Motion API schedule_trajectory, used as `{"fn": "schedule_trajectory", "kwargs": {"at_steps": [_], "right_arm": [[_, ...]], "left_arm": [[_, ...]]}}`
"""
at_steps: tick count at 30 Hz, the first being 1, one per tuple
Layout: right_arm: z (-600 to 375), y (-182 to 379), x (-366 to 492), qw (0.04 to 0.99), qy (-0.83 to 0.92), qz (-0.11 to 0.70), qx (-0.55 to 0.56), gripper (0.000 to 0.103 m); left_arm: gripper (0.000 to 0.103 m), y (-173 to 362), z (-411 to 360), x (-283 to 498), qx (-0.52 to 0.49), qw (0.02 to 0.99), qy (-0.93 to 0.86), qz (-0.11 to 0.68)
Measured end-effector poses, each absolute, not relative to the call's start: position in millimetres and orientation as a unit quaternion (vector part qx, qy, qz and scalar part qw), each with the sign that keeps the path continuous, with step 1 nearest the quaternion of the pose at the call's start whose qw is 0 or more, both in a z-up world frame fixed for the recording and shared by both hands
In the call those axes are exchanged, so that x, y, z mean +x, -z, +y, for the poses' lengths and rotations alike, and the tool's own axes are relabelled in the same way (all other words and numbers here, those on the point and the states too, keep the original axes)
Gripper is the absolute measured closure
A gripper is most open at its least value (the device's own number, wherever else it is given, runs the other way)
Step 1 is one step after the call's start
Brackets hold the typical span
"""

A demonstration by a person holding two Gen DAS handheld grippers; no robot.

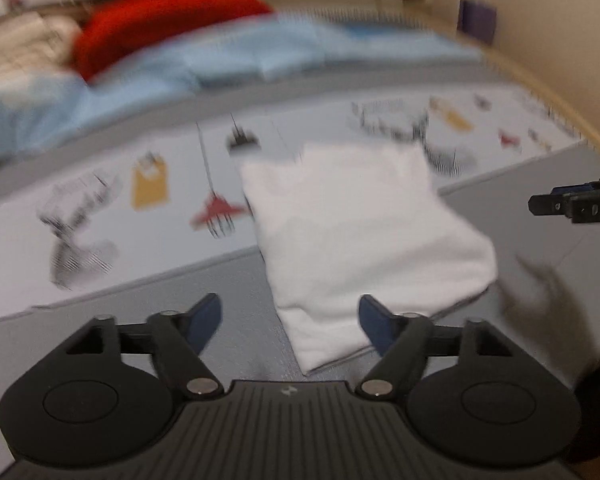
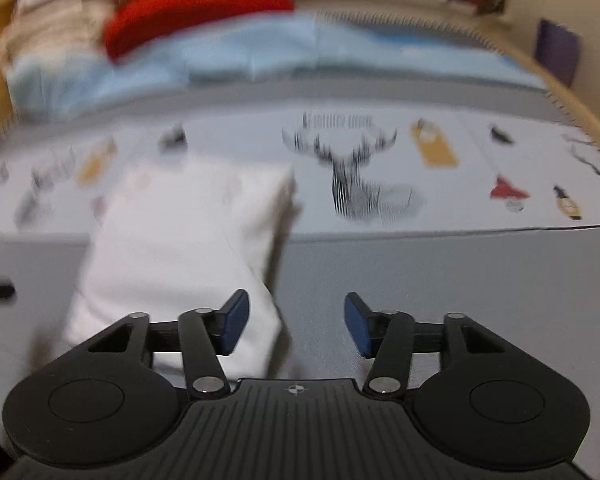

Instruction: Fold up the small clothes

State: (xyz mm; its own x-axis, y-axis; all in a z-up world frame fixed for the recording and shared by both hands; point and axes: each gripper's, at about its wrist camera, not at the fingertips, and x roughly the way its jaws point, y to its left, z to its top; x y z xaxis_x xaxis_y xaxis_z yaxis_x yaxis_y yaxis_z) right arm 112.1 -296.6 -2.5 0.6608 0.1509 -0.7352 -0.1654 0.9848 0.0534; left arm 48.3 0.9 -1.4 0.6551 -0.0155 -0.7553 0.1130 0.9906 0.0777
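Observation:
A folded white cloth (image 1: 360,232) lies flat on the grey mat (image 1: 148,312), partly over the printed sheet. My left gripper (image 1: 290,322) hovers above its near left corner, jaws wide open, nothing between the blue pads. In the right wrist view the same white cloth (image 2: 188,240) lies to the left, and my right gripper (image 2: 296,326) stands open over the grey mat (image 2: 440,272) just past the cloth's near right edge, with nothing held. The tip of the right gripper (image 1: 572,204) shows at the right edge of the left wrist view. Both pictures are blurred.
A printed sheet (image 2: 380,168) with deer and small figures covers the far part of the mat. Behind it lie a light blue blanket (image 1: 228,60), a red garment (image 1: 156,24) and beige bedding (image 1: 16,52). A purple object (image 2: 556,52) stands at the back right wall.

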Motion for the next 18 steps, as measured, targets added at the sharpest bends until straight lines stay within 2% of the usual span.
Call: {"fn": "schedule_trajectory", "kwargs": {"at_steps": [2, 6, 7, 8, 12, 18], "right_arm": [[-296.4, -16.2, 86.8, 0.929, -0.09, 0.359, -0.001, 0.031], [-290.4, -31.9, 42.5, 0.947, -0.094, 0.305, -0.012, 0.021], [-288.7, -31.7, 32.9, 0.949, -0.092, 0.3, -0.012, 0.019], [-287.4, -30.0, 22.3, 0.95, -0.087, 0.298, -0.01, 0.018], [-279.6, -18.6, 2.5, 0.942, -0.094, 0.322, 0.012, 0.018], [-257.2, -4.2, 4.8, 0.935, -0.103, 0.335, -0.056, 0.018]], "left_arm": [[0.02, -13.4, -9.1, 18.5, 0.065, 0.929, 0.011, 0.364], [0.019, -23.7, -28.3, -21.7, 0.013, 0.943, -0.021, 0.332], [0.016, -21.5, -34.1, -28.6, -0.006, 0.944, -0.025, 0.329], [0.013, -17.4, -38.4, -34.7, -0.02, 0.942, -0.024, 0.333], [0.012, 1.0, -54.5, -36.2, 0.021, 0.924, -0.01, 0.382], [0.012, 14.7, -46.7, -19.1, -0.015, 0.92, -0.037, 0.39]]}}
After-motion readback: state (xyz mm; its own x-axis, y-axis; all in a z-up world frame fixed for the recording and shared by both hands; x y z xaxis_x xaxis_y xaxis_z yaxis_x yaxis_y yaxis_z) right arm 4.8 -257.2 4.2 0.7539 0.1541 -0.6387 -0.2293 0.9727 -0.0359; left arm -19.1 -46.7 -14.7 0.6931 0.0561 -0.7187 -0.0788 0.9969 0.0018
